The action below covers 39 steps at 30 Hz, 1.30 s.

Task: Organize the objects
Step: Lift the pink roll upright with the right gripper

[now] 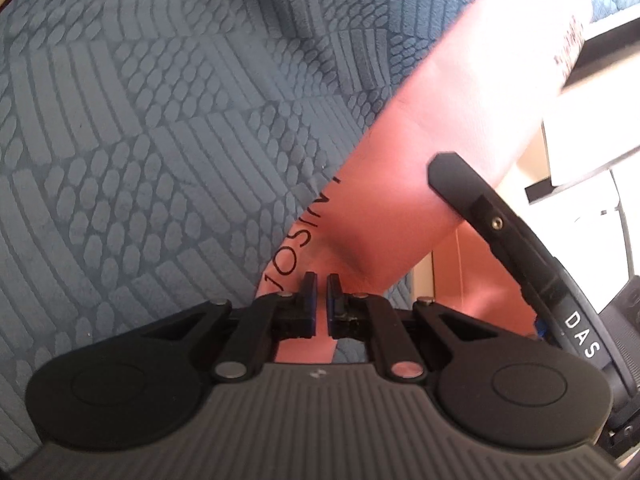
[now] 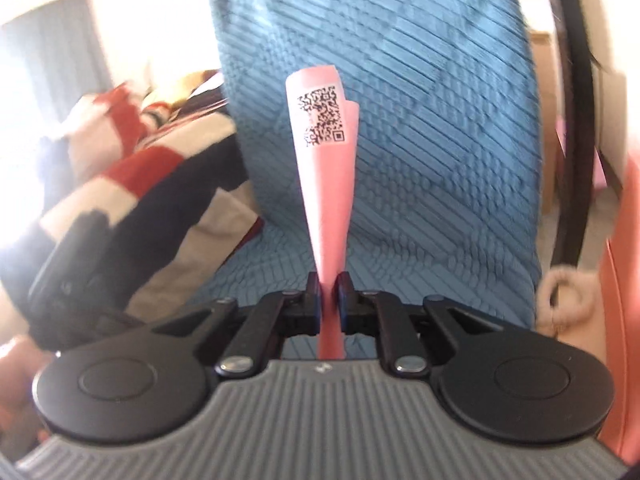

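In the left wrist view, the left gripper (image 1: 322, 304) is pointing down over a blue-grey textured fabric (image 1: 140, 140) that is covering most of the picture. Its two fingers are standing very narrow, almost together, and a pink sheet (image 1: 420, 152) is passing through the small gap between them. The pads are seeming to pinch it at its lower edge. The pink sheet is stretching from the fingers up to the right, and black letters are printed along its left edge. At the right, a black curved bar (image 1: 500, 232) with white letters is crossing in front of the sheet. It is belonging to another device that I cannot identify for sure. Behind it, white and black furniture edges are showing, too blurred to name.

In the right wrist view, the right gripper (image 2: 330, 300) is pinching a narrow folded part of the pink sheet (image 2: 326, 184) between its fingers, which are close together. The sheet is rising upright from the pads and is carrying a square code label (image 2: 322, 120) near its curled top. Behind it the blue textured fabric (image 2: 420, 140) is lying. At the left, a striped red, white and dark cloth (image 2: 132, 184) is lying beside the fabric.
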Motion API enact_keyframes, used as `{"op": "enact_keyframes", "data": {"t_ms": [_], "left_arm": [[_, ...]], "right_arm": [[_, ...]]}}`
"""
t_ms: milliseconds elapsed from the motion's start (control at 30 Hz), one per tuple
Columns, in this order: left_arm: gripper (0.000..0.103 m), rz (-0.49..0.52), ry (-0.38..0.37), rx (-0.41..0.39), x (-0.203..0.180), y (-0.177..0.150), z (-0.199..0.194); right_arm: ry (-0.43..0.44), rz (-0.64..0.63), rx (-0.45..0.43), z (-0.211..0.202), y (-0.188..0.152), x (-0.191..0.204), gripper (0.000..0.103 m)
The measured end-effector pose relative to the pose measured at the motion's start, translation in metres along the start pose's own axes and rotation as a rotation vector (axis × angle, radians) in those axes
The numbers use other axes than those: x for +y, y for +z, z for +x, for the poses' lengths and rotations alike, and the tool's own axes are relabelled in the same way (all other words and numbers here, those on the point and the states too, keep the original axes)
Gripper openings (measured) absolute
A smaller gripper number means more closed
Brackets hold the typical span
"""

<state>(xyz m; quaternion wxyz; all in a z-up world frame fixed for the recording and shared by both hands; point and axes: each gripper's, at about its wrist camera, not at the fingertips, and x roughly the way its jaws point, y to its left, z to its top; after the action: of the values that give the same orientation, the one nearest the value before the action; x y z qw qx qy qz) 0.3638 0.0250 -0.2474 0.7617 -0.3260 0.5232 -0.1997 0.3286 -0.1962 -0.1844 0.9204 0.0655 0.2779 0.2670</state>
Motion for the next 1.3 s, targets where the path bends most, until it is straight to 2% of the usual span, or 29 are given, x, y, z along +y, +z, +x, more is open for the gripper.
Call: {"op": "enact_keyframes", "data": {"t_ms": [167,233,267,333,400,500,567,633,733,933,1100,1300], "left_arm": [[0.008,0.005,-0.003,0.001,0.003,-0.002,-0.003],[0.008,0.006,-0.007,0.005,0.004,-0.001,-0.003],[0.008,0.006,-0.010,0.005,0.005,-0.001,-0.003],[0.008,0.009,-0.011,0.007,0.004,-0.001,-0.006],[0.008,0.020,-0.004,0.006,0.002,-0.001,-0.007],[0.008,0.048,0.010,0.005,-0.002,-0.001,-0.007],[0.008,0.047,0.015,0.004,-0.003,-0.001,-0.008],[0.008,0.043,0.014,0.003,-0.002,-0.001,-0.008],[0.008,0.021,-0.002,0.006,0.000,0.002,-0.005],[0.008,-0.036,-0.038,0.021,0.010,0.000,-0.007],[0.008,-0.107,-0.072,0.027,0.023,-0.009,-0.014],[0.008,-0.121,-0.067,0.024,0.025,-0.008,-0.011]], "right_arm": [[0.041,0.004,0.034,0.010,0.011,-0.005,0.015],[0.051,0.001,0.051,0.018,0.017,-0.007,0.027],[0.049,0.015,0.056,0.018,0.019,-0.011,0.029],[0.073,0.077,0.079,0.022,0.024,-0.022,0.030],[0.058,0.139,0.111,0.031,0.031,-0.030,0.030],[0.046,0.142,0.127,0.036,0.038,-0.031,0.028],[0.012,0.088,0.113,0.034,0.040,-0.026,0.018],[0.023,0.004,0.095,0.026,0.039,-0.016,0.015],[0.050,-0.084,0.064,0.006,0.035,-0.002,0.013],[0.051,-0.257,0.010,-0.032,0.018,0.026,0.012],[0.021,-0.292,-0.018,-0.052,-0.006,0.032,0.010],[0.044,-0.350,-0.052,-0.064,-0.019,0.039,0.010]]}}
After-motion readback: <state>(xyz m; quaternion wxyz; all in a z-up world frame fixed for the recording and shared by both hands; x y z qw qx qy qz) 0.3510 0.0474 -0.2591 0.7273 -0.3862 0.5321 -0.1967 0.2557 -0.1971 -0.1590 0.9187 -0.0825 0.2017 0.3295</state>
